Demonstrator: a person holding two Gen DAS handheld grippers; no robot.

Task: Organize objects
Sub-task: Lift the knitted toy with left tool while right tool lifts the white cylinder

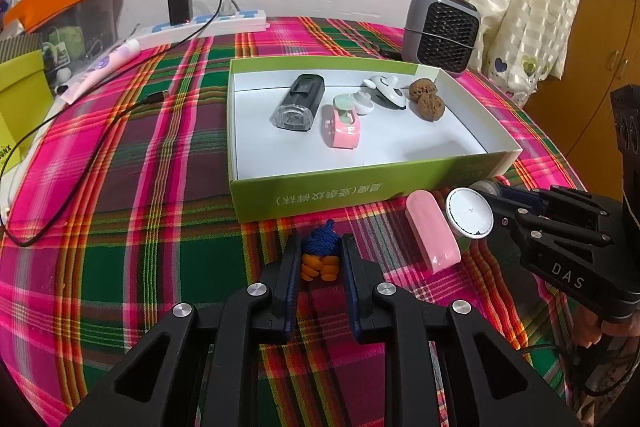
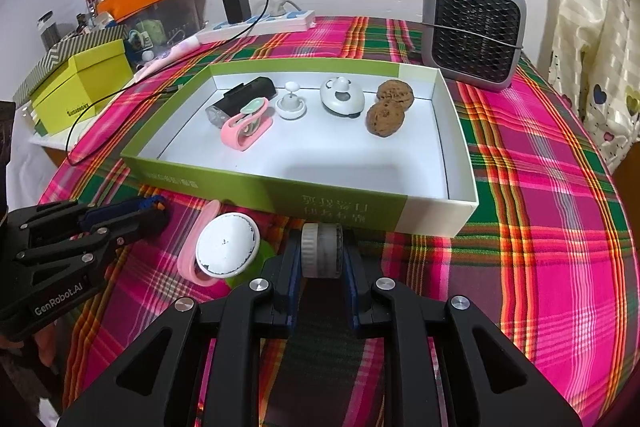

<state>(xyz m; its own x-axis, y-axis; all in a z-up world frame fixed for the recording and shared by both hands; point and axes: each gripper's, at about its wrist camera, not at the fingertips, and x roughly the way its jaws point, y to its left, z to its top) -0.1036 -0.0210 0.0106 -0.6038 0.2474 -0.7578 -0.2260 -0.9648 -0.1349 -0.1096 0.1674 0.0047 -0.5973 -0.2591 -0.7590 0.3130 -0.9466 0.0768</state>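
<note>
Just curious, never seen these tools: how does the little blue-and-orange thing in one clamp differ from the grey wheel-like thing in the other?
The blue-and-orange knitted toy looks soft and lumpy, with a pointed blue top; the grey roller is hard, smooth and round like a drum. The toy sits in the left gripper, the roller in the right gripper. Both are small, pinched between closed jaws and lie on the plaid cloth just outside the green box.
</note>
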